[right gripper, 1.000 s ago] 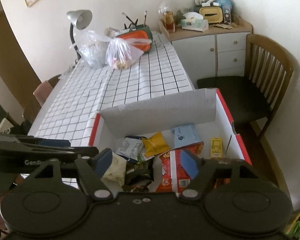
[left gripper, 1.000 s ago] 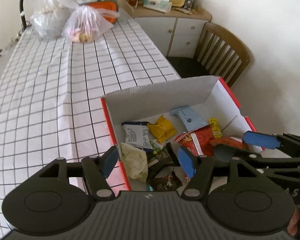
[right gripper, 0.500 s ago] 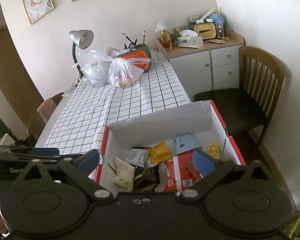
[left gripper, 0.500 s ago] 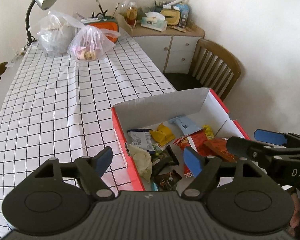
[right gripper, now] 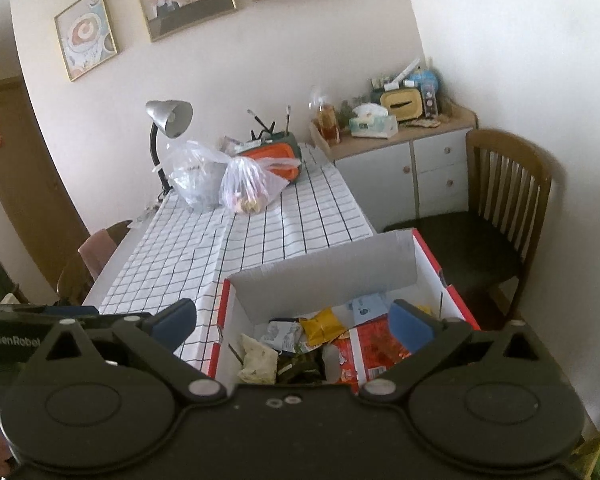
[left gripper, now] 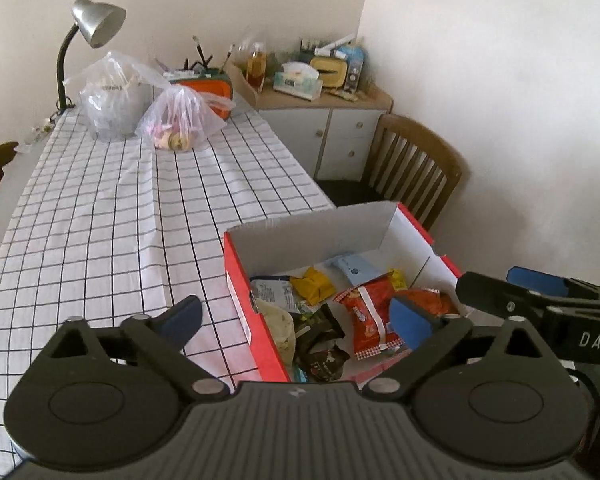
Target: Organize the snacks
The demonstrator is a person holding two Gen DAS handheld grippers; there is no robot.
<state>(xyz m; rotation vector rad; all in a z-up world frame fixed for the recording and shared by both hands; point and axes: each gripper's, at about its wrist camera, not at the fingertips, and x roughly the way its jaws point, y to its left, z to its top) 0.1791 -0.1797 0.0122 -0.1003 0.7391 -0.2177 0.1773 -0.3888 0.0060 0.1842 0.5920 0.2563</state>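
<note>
A red and white cardboard box point(left gripper: 240, 280) stands at the near right corner of the checked tablecloth point(left gripper: 100, 220). Several snack packets lie in it, among them a red packet point(left gripper: 366, 316), a yellow one point(left gripper: 314, 286) and a light blue one point(left gripper: 350, 270). My left gripper point(left gripper: 296, 316) hangs above the box's left wall. Its jaws are opening wide and nothing is between them. My right gripper point(right gripper: 293, 318) is open over the box point(right gripper: 324, 264) and holds nothing. Its fingers point(left gripper: 536, 284) show at the right of the left wrist view.
Two clear plastic bags point(left gripper: 180, 120) point(left gripper: 108, 108), a desk lamp point(left gripper: 96, 24) and an orange and green case point(left gripper: 208, 88) stand at the table's far end. A wooden chair point(left gripper: 412, 172) and a cluttered white cabinet point(left gripper: 332, 132) are to the right of the table.
Both grippers have drawn back and up from the box, so it looks smaller and lower. Both pairs of jaws have spread wider. More of the wall shows now.
</note>
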